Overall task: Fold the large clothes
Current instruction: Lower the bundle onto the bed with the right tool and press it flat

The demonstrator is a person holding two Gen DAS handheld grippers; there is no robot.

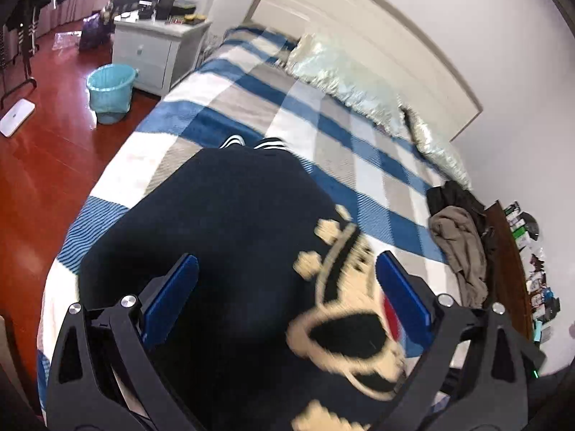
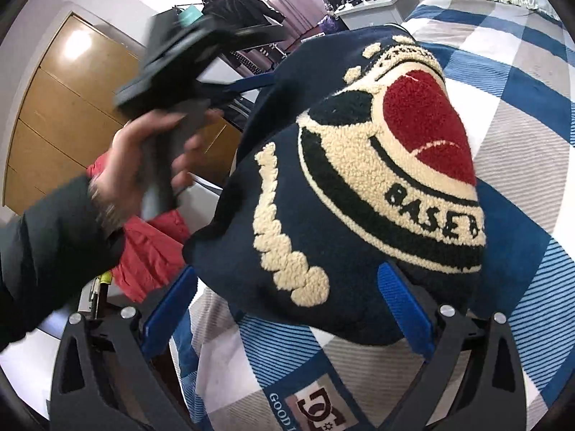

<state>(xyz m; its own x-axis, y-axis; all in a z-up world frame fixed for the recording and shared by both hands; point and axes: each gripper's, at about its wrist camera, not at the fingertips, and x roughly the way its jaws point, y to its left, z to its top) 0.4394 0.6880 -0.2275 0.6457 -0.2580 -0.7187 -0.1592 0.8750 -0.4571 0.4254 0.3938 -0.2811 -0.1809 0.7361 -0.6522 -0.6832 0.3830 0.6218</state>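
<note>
A navy sweatshirt [image 1: 230,222] with a cream, fleecy baseball emblem [image 2: 388,165] and a red patch lies bunched on the blue, white and grey checked blanket [image 1: 323,122]. Its striped cuffs [image 1: 251,142] show at the far end. My left gripper [image 1: 287,287] hovers open over the sweatshirt, blue pads [image 1: 176,287] wide apart and the blurred emblem [image 1: 345,305] between them. My right gripper [image 2: 287,305] is open too, with the sweatshirt's near folded edge between its pads [image 2: 402,305]. In the right wrist view a hand [image 2: 136,165] holds the left gripper [image 2: 251,84] at the sweatshirt's far edge.
Pillows [image 1: 345,79] line the white headboard [image 1: 359,32]. A pile of brown and dark clothes [image 1: 460,237] sits on the bed's right side. Left of the bed stand a white bedside table [image 1: 151,50] and a teal bin [image 1: 109,91] on the red floor. A wooden wardrobe [image 2: 61,115] and a red garment [image 2: 151,251] lie behind.
</note>
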